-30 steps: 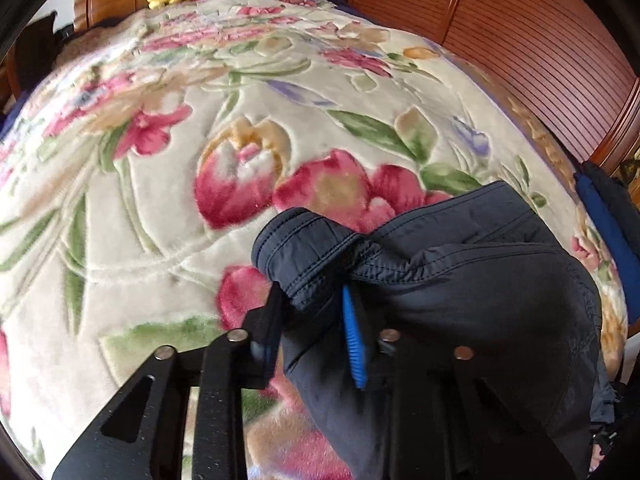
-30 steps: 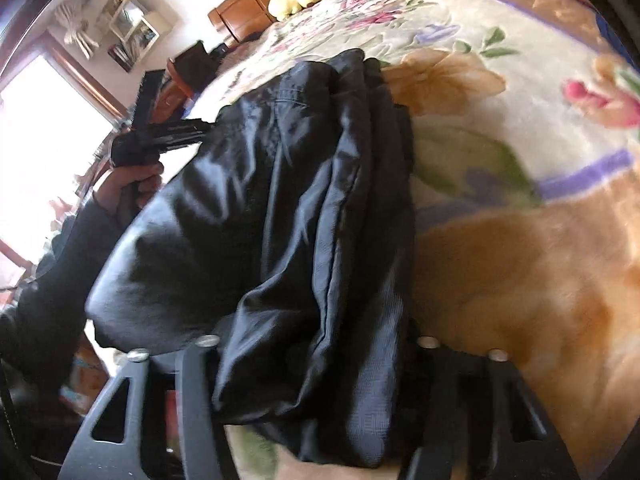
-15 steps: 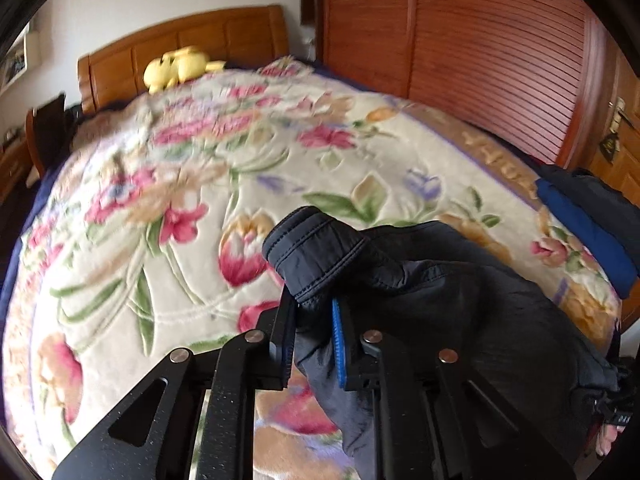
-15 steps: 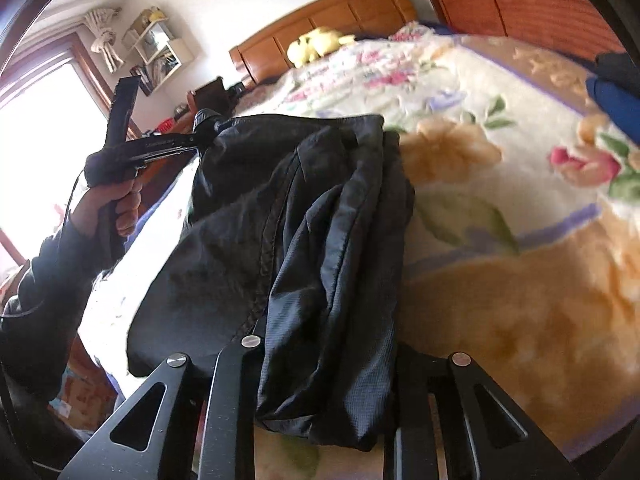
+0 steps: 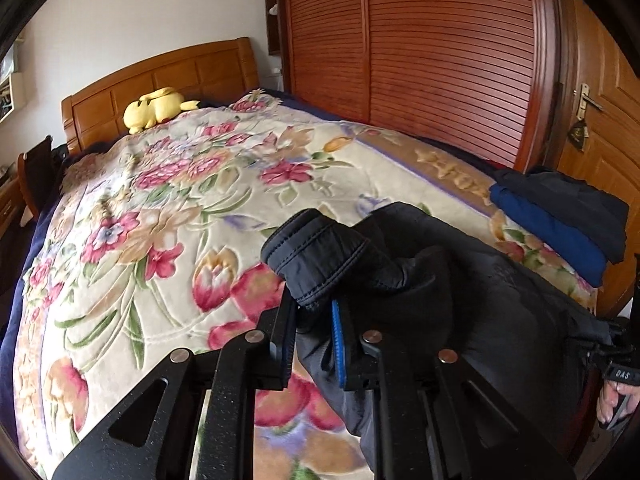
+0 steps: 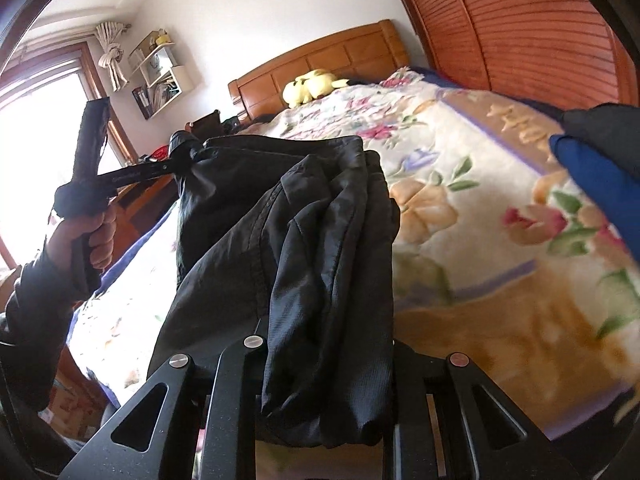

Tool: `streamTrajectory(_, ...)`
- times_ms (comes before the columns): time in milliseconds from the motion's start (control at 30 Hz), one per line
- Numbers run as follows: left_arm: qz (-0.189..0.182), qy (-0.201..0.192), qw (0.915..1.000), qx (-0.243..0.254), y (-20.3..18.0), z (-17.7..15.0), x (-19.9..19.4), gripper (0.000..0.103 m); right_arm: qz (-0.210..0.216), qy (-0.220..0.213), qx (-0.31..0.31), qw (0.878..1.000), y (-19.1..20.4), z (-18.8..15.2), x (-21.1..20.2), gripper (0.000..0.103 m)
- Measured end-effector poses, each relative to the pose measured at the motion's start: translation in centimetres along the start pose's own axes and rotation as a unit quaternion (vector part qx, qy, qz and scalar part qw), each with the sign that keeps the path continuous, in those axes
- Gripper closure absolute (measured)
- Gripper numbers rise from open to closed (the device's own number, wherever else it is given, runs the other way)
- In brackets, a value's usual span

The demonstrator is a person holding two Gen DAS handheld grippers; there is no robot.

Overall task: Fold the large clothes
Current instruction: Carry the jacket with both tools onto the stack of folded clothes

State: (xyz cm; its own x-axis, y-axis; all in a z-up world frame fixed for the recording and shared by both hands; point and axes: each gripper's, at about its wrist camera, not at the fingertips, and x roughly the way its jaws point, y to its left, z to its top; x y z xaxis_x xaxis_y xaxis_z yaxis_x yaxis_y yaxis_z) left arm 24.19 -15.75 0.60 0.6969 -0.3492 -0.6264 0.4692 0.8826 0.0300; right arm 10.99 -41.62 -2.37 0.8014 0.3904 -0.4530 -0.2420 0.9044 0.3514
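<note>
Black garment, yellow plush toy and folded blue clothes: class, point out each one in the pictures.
black garment (image 6: pixel 320 240), right wrist view, on its bunched middle folds.
yellow plush toy (image 5: pixel 154 109), left wrist view, on its body by the headboard.
folded blue clothes (image 5: pixel 548 224), left wrist view, on the blue layer's top.

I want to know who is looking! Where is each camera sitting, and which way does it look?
Left wrist: sits on the left gripper, looking along its fingers over the flowery blanket toward the headboard; its fingers pinch the black garment.
Right wrist: sits on the right gripper, looking across the bed toward the window; the left hand and its sleeve show.
Both see: the garment, blanket, yellow plush toy, folded blue clothes.
</note>
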Motion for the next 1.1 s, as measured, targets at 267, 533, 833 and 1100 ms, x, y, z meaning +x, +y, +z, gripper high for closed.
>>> streamTrajectory(267, -0.014, -0.011, 0.9997, 0.017, -3.5, 1.5, 0.0, 0.087, -0.020, -0.016, -0.021, 0.999, -0.5, 0.6, -1.7, 0.083)
streamTrajectory(533, -0.054, -0.048, 0.9960, 0.053, -9.4, 7.2, 0.1, 0.087, -0.071, -0.072, -0.049, 0.994, -3.1, 4.4, -7.7, 0.083)
streamTrajectory(833, -0.137, -0.120, 0.9782, 0.100, -21.2, 19.4, -0.6, 0.087, -0.193, -0.145, -0.067, 0.968, -7.6, 11.7, -19.7, 0.084)
streamTrajectory(1100, -0.205, -0.096, 0.9657, 0.127, -31.2, 24.0, 1.8, 0.087, -0.313, -0.150, -0.038, 0.937, -13.0, 14.4, -29.0, 0.084)
